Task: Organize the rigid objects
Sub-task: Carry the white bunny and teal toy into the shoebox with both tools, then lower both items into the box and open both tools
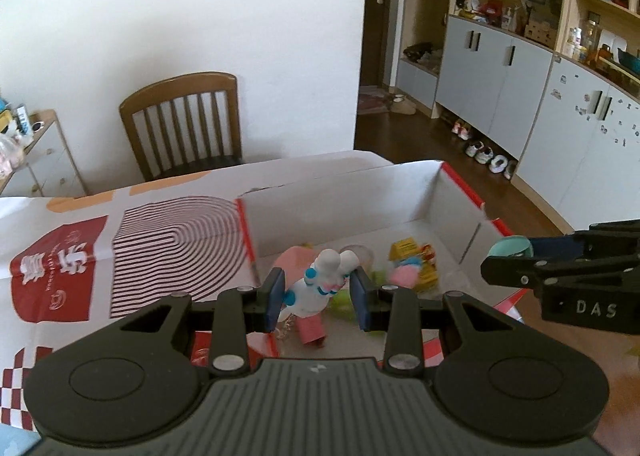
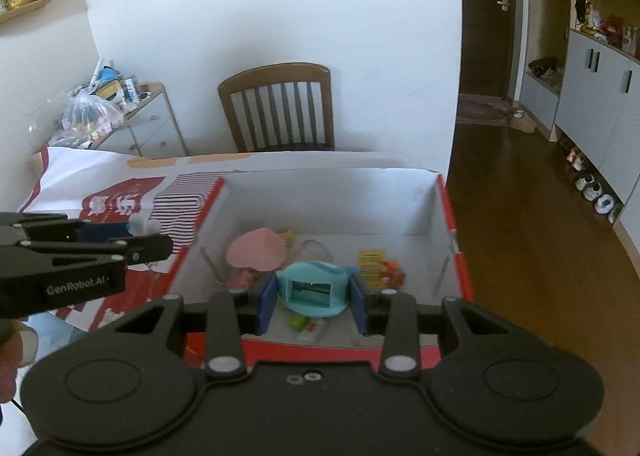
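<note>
My left gripper (image 1: 318, 298) is shut on a white bunny figure (image 1: 320, 284) with blue and pink beads, held over the near left part of an open red-and-white cardboard box (image 1: 452, 192). My right gripper (image 2: 313, 298) is shut on a teal whale-shaped toy (image 2: 312, 286) with a rectangular window, held over the same box (image 2: 448, 212). In the left wrist view the right gripper (image 1: 516, 256) comes in from the right with the teal toy (image 1: 514, 246) at its tip. The left gripper (image 2: 144, 240) shows at the left of the right wrist view, the bunny figure (image 2: 142, 224) sticking up between its fingers.
Inside the box lie a pink heart-shaped piece (image 2: 256, 252), a yellow packet (image 2: 372, 262), a clear round lid (image 2: 316, 250) and other small toys. A red-and-white printed sheet (image 1: 64, 268) covers the table. A wooden chair (image 1: 184, 124) stands behind it; cabinets (image 1: 492, 72) line the right wall.
</note>
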A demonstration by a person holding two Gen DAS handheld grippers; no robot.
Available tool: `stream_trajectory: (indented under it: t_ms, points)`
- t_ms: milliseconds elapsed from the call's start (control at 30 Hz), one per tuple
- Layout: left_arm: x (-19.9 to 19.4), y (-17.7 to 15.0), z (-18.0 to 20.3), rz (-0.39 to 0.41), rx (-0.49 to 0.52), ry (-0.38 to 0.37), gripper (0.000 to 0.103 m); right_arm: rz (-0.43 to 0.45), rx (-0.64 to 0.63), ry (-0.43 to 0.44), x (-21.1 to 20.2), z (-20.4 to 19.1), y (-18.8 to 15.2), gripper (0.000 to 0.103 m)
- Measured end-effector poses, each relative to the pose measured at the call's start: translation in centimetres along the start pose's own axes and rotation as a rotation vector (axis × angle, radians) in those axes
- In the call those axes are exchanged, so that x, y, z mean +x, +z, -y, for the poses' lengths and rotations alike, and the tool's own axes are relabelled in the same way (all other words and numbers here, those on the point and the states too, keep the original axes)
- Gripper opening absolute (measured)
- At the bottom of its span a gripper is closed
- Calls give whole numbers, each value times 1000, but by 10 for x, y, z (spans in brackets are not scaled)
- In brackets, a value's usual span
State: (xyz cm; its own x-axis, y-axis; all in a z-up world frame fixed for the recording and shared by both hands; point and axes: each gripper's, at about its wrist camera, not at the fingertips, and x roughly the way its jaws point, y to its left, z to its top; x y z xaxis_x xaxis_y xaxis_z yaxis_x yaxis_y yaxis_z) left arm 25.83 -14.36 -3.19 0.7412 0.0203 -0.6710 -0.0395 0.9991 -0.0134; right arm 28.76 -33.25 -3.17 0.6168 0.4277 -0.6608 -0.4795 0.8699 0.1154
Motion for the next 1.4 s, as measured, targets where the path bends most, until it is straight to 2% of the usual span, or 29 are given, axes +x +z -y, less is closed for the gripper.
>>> stream_trajectory:
  t_ms: [200, 400, 500, 633, 1000, 1200, 1400]
  points:
    - [22, 18, 18, -27, 21, 2, 34, -29, -42, -30, 16, 23, 0, 37]
    - [65, 24, 19, -112, 18, 22, 34, -82, -92, -32, 45, 29, -2, 37]
    - [90, 23, 13, -166, -16, 12, 34, -106, -105, -32, 62, 27, 0, 37]
    - [116, 18, 11, -218, -24, 12, 34, -146, -101, -1, 80, 27, 3, 37]
    - [149, 14, 27, -272, 43, 23, 34, -189, -217, -14, 111, 15, 2, 37]
    - [163, 12, 27, -306, 27, 16, 34, -209, -193, -20, 121, 21, 1, 37]
    - [165, 11, 24, -307, 10, 10, 34, -209, -167, 2, 117, 26, 0, 40]
